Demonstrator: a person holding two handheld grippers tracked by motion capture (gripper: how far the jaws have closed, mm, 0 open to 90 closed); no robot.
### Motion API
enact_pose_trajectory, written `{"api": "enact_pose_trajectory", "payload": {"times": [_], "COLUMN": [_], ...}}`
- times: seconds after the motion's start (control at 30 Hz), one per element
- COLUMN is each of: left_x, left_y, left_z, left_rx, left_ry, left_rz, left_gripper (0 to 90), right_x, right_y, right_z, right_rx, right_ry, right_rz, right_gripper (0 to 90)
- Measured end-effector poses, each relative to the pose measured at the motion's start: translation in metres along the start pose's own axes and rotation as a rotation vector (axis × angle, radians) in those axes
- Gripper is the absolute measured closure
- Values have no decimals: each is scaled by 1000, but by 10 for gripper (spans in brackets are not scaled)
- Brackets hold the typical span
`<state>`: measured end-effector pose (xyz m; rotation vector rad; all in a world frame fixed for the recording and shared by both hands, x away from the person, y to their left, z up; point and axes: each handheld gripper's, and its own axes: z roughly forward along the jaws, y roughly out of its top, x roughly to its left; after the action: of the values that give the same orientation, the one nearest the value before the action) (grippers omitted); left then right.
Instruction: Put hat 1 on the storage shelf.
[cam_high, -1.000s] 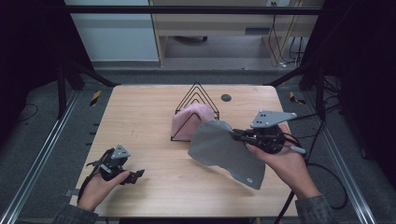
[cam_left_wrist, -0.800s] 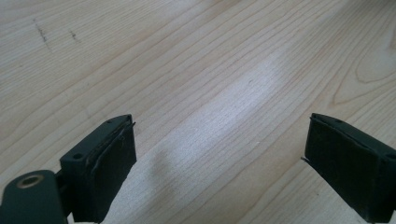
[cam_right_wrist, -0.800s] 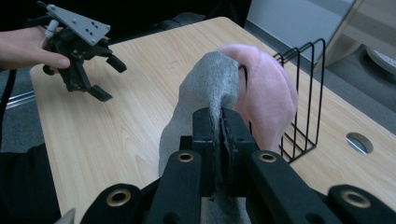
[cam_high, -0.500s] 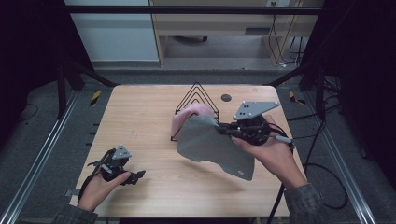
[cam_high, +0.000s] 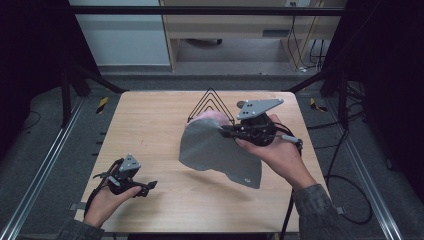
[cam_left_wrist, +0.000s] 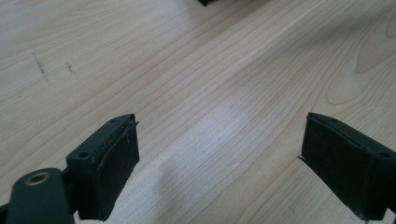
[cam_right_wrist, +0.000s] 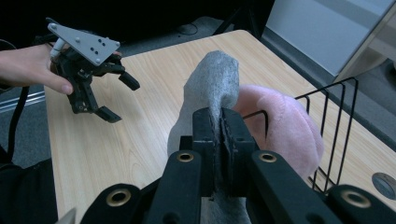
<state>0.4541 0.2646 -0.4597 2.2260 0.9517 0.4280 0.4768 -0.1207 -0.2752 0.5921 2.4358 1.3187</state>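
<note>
Right hand-held gripper (cam_right_wrist: 218, 140) clamped on grey cloth (cam_high: 215, 150); left hand-held gripper (cam_left_wrist: 224, 163) wide, empty; small illegible label.

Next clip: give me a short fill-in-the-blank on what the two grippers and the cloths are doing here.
1. The right gripper is shut on the ____ cloth.
2. The left gripper is ____, with nothing between its fingers.
3. The pink cloth lies against the black ____ rack.
4. The grey cloth hangs ____ the table, lifted by one edge.

Missing words: grey; open; wire; above
</note>
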Motion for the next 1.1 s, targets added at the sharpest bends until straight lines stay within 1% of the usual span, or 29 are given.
{"api": "enact_pose_trajectory", "payload": {"times": [0.1,0.17,0.2,0.3,0.37,0.47,0.5,0.57,0.7,0.9,0.97,1.1], "left_x": [-4,-5,-5,-6,-7,-10,-11,-13,-10,1,2,1], "left_y": [4,8,11,25,34,52,56,68,78,90,92,98], "left_z": [-1,-4,-4,-8,-10,-15,-16,-20,-24,-24,-24,-28], "left_rx": [-26,-43,-50,-68,-69,-74,-76,-78,-88,-89,-93,-99], "left_ry": [-25,-41,-49,-66,-81,-84,-86,-97,-102,-112,-114,-120], "left_rz": [-2,-6,-4,21,41,82,90,117,121,131,129,144], "left_gripper": [127,133,151,165,165,163,160,156,154,168,174,179], "right_x": [0,0,0,0,1,5,7,9,11,8,8,9], "right_y": [1,2,3,5,6,11,12,15,17,15,16,19], "right_z": [5,8,10,14,17,21,22,25,28,35,37,39], "right_rx": [3,7,10,13,11,16,19,20,25,39,43,39], "right_ry": [8,13,20,34,42,56,57,65,72,78,78,83], "right_rz": [-4,-6,-6,-10,-11,-23,-27,-36,-43,-39,-35,-41], "right_gripper": [856,856,856,856,856,855,856,855,855,855,855,855]}}
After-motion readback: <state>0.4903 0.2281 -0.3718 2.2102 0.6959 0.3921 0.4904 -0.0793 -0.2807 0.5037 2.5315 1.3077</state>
